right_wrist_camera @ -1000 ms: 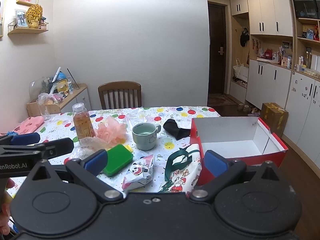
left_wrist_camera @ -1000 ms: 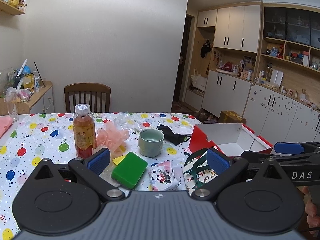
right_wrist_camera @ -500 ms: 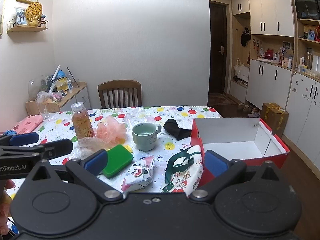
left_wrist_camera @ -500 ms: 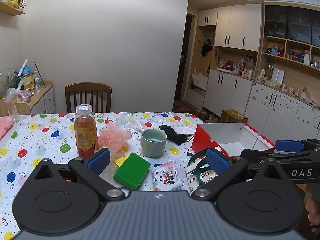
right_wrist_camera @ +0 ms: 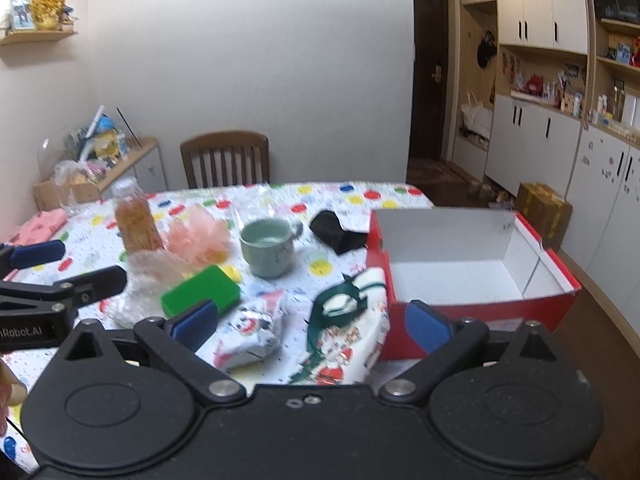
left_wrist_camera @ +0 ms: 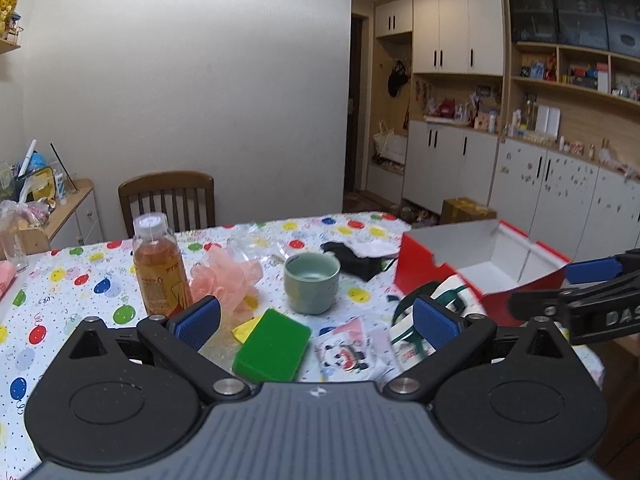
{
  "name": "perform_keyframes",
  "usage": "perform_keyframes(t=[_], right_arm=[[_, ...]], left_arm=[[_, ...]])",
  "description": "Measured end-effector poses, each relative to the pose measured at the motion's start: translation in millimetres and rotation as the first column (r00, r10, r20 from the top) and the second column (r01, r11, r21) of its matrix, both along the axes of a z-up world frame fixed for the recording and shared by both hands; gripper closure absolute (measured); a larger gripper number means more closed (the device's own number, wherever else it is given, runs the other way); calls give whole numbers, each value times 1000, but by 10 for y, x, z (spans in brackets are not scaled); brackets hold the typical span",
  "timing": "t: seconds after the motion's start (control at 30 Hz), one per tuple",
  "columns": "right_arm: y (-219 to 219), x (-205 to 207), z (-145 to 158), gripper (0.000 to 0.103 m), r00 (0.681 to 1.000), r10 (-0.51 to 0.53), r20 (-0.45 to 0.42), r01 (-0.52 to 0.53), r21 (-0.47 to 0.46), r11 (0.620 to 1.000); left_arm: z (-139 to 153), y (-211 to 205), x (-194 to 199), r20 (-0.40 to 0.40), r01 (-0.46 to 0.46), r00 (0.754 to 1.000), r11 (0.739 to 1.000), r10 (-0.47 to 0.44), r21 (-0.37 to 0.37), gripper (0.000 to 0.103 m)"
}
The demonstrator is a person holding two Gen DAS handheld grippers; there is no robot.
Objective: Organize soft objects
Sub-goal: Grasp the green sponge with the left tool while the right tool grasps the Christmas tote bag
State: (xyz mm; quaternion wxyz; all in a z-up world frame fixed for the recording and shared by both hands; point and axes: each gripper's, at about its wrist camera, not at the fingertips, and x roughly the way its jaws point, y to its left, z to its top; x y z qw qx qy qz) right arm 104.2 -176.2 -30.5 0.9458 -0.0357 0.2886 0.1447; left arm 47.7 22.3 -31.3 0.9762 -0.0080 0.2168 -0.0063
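While both grippers, left (left_wrist_camera: 316, 320) and right (right_wrist_camera: 312, 322), hover spread wide (holding nothing), a green rectangular sponge (left_wrist_camera: 273, 345) lies left of the open red cardboard box (right_wrist_camera: 472, 280).

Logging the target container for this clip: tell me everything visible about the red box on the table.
The red box is an open, lidless cardboard carton, glossy red outside and plain white inside. It looks empty. It sits upright at the table's right end, with one end wall cut lower and notched. A Christmas-print bag with green handles lies against its near left corner, and a black cloth lies beside its far left corner. Neither hand-held gripper touches it.
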Motion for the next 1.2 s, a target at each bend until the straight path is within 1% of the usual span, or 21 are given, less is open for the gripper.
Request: perform_keyframes(t=[0.1, 0.17, 0.33, 0.37, 0.43, 0.57, 0.6, 0.67, 0.73, 0.8, 0.87, 1.0, 1.07, 1.2], right_arm=[[-53, 114, -117, 6, 999, -15, -38, 14, -22, 1000], [-84, 194, -194, 7, 998, -22, -61, 20, -30, 999], [-157, 418, -382, 12, 992, -32, -124, 27, -42, 999], [-159, 463, -420, 12, 991, -35, -132, 28, -50, 998], [-174, 554, -493, 17, 987, -38, -156, 30, -54, 998], [-188, 711, -619, 21, 980, -36, -196, 23, -67, 997], [-182, 747, -649, 21, 978, -33, -205, 19, -71, 997], [-180, 806, -710, 23, 975, -34, -220, 17, -80, 997], [-177, 851, -761, 25, 970, -29, -243, 9, -84, 996], [-181, 898, -807, 27, 965, -29, -260, 8, -80, 997], [-183, 947, -838, 29, 961, -32, -275, 14, -68, 998], [-167, 1023, -899, 34, 956, -25, -292, 6, -64, 998], [-152, 1045, -922, 39, 953, -19, -302, 0, -63, 998], [-132, 1066, -947, 46, 952, -13, -307, -5, -59, 998]], left_arm=[[-149, 54, 187, -40, 10, 999, 1000, -10, 3, 0], [-260, 79, 328, -65, 8, 998, 1000, -7, 25, 1], [-518, 145, 657, -100, 11, 995, 998, -6, 55, 1], [-573, 147, 723, -109, 14, 994, 998, -6, 67, 1], [-678, 159, 870, -139, 15, 990, 996, -2, 93, 1], [-886, 176, 1141, -198, 12, 980, 990, 17, 143, 1], [-934, 174, 1186, -209, 15, 978, 987, 19, 160, 4], [-1024, 169, 1267, -237, 19, 971, 982, 26, 187, 5], [-1099, 152, 1331, -247, 22, 968, 976, 34, 218, 7], [-1160, 141, 1394, -255, 22, 966, 969, 43, 247, 12], [-1212, 142, 1457, -270, 21, 961, 963, 55, 269, 15], [-1299, 140, 1561, -291, 28, 955, 954, 63, 299, 20], [-1322, 117, 1578, -292, 40, 955, 949, 56, 313, 20], [-1370, 79, 1594, -311, 66, 950, 940, 44, 335, 30]])
